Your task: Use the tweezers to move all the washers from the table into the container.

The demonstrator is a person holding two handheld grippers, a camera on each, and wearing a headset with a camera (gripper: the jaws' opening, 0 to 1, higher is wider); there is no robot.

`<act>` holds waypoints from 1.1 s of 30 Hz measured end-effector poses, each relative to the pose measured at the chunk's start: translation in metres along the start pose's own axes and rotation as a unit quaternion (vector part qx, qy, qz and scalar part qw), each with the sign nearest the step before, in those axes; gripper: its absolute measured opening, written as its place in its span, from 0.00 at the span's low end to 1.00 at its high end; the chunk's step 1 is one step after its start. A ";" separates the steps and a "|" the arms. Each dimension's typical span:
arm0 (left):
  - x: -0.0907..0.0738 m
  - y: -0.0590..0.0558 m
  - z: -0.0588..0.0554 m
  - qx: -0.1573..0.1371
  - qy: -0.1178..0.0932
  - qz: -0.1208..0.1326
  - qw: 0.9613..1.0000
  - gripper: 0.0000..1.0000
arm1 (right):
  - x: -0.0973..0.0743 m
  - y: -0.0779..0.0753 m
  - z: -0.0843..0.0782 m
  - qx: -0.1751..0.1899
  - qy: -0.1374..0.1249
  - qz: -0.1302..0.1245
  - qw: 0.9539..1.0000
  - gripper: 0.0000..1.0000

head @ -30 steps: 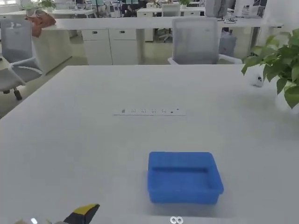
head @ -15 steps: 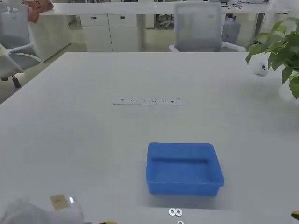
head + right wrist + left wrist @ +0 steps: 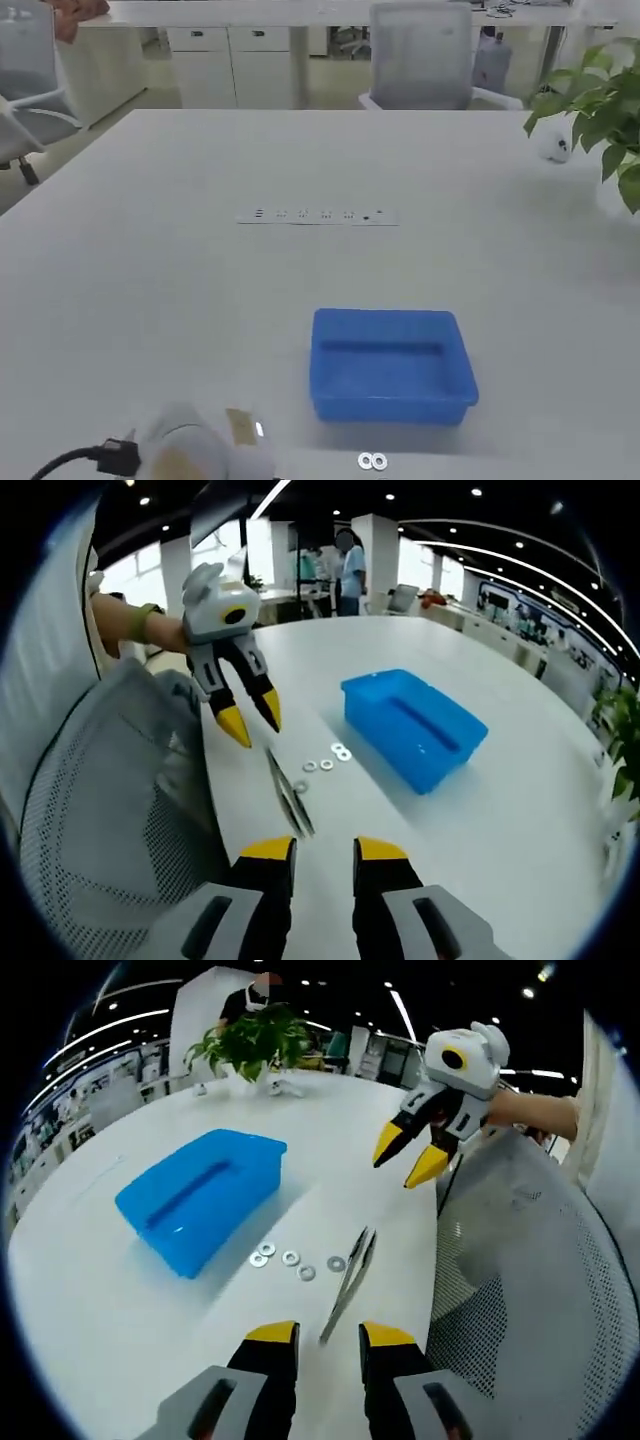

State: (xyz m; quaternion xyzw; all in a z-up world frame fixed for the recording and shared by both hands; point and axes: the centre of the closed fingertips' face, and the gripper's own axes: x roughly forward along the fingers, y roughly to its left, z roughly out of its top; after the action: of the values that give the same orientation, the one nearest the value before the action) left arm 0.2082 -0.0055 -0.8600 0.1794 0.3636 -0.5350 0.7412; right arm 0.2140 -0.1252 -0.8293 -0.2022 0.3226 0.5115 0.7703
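So in the left gripper view the blue container (image 3: 200, 1200) sat off to the left. The washers (image 3: 290, 1258) were strung out on the table (image 3: 330, 1190) just beside its near wall, none inside it as far as I could tell. Next over, on the far side of the washers from the container, the tweezers (image 3: 348, 1282) lay flat. Their long axis ran pretty much straight away from the left gripper (image 3: 330, 1338), with what looked like the joined end almost between its tips. That gripper's jaws were spread with a clear gap and had nothing in them. Farthest from the container, the right gripper (image 3: 407, 1163) hung above the table beyond the tweezers' other end, jaws parted and empty too. My read was that the left one was nearer and already lined up down the length. It would have to roll and come across the tweezers, not along them, to pinch both arms.
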 end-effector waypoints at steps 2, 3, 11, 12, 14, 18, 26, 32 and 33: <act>0.003 -0.001 -0.004 0.021 0.021 -0.003 1.000 0.19 | 0.005 0.003 0.001 -0.006 0.004 0.009 1.000 0.19; 0.006 0.000 -0.006 0.040 0.032 -0.002 0.999 0.18 | 0.008 0.006 0.001 -0.011 0.008 0.016 1.000 0.19; 0.010 0.001 -0.005 0.085 0.051 -0.004 0.995 0.06 | 0.024 0.015 0.002 -0.042 0.028 0.043 0.998 0.17; 0.011 0.001 -0.005 0.090 0.052 -0.006 0.995 0.04 | 0.027 0.015 0.002 -0.047 0.032 0.046 0.997 0.17; 0.011 0.003 -0.004 0.112 0.052 0.002 0.992 0.00 | 0.031 0.017 0.002 -0.057 0.039 0.052 0.996 0.17; 0.013 0.003 -0.006 0.117 0.060 -0.001 0.991 0.00 | 0.037 0.019 0.002 -0.068 0.045 0.061 0.995 0.17; 0.000 -0.005 0.008 0.149 0.044 -0.013 0.988 0.00 | 0.043 0.021 0.004 -0.084 0.049 0.068 0.993 0.17; -0.017 -0.015 0.033 0.169 0.023 -0.019 0.985 0.00 | 0.043 0.025 0.006 -0.092 0.044 0.070 0.992 0.17; -0.020 -0.017 0.039 0.172 0.019 -0.020 0.985 0.00 | 0.043 0.025 0.007 -0.093 0.044 0.071 0.992 0.17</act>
State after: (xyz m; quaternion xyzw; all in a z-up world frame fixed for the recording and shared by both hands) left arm 0.2024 -0.0239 -0.8173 0.3070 0.2834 -0.6010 0.6814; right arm 0.2043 -0.0829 -0.8544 -0.2723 0.3204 0.5831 0.6951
